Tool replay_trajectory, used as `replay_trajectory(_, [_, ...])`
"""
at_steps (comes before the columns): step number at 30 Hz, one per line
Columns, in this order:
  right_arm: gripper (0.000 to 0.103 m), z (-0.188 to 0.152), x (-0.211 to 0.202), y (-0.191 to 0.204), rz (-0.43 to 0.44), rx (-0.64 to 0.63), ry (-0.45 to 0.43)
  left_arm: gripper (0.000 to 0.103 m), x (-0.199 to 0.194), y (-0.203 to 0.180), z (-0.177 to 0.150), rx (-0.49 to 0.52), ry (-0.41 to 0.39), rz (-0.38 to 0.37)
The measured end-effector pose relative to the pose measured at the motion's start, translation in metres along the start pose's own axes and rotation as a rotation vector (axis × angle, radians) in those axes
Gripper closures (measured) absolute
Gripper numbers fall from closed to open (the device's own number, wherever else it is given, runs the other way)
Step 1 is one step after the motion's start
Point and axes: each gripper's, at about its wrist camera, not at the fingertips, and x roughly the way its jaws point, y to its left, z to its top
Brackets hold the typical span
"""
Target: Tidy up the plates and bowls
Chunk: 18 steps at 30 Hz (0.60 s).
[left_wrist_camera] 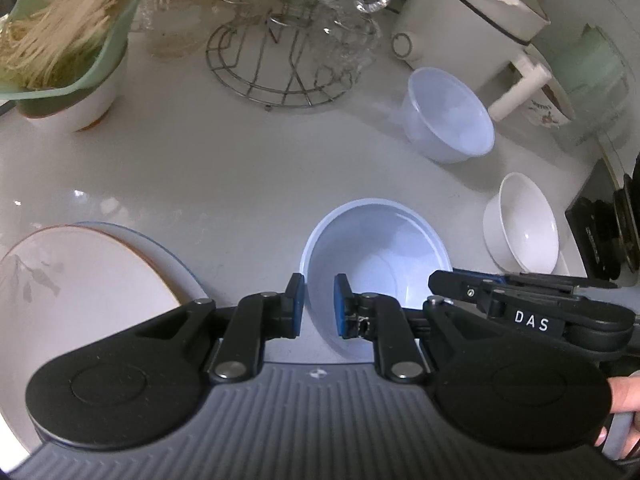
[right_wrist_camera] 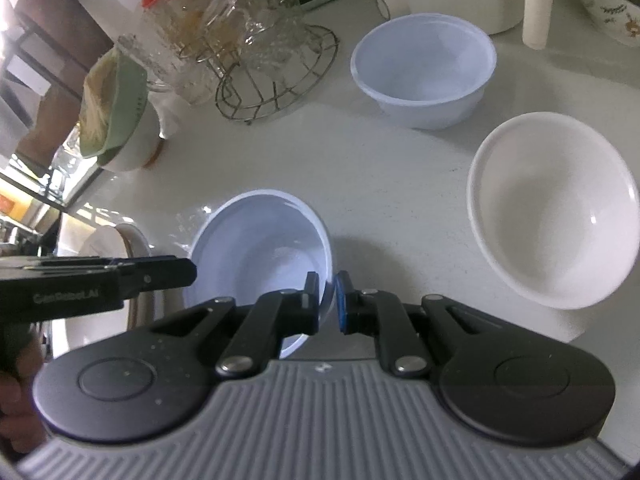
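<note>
Pale-blue bowl [right_wrist_camera: 260, 256] sits at six o'clock on the surface [left_wrist_camera: 224, 176], both claws pinching its rim: left claw [left_wrist_camera: 319, 306], right claw [right_wrist_camera: 326, 300]. Lift evenly, then nest it into its twin [right_wrist_camera: 424, 68] at one o'clock.

Right gripper [right_wrist_camera: 327, 302] clamped on rim of pale blue plastic bowl [right_wrist_camera: 256, 248]; second pale blue bowl [right_wrist_camera: 424, 68] and white ceramic bowl [right_wrist_camera: 552, 216] apart on white bench [right_wrist_camera: 360, 160]; wire rack [right_wrist_camera: 276, 76] behind.
</note>
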Motion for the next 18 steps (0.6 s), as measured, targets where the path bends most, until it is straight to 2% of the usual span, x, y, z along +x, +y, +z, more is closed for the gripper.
replay_trajectory(5, [0.089, 0.004, -0.009, 0.004, -0.022, -0.027, -0.037, 0.084, -0.012, 0.004, -0.001, -0.012, -0.031, 0.017])
replay_trajectory(7, [0.084, 0.005, -0.015, 0.007, -0.036, -0.029, -0.057, 0.083, -0.02, 0.006, -0.001, -0.013, -0.05, 0.02])
replay_trajectory(9, [0.072, 0.005, -0.024, 0.009, -0.047, -0.032, -0.083, 0.083, -0.029, 0.007, -0.001, -0.017, -0.064, 0.02])
replay_trajectory(10, [0.07, 0.004, -0.028, 0.01, -0.05, -0.031, -0.098, 0.083, -0.033, 0.007, 0.0, -0.017, -0.073, 0.015])
replay_trajectory(18, [0.068, -0.004, -0.07, 0.032, -0.064, -0.017, -0.215, 0.083, -0.085, -0.001, -0.004, 0.042, -0.186, -0.016])
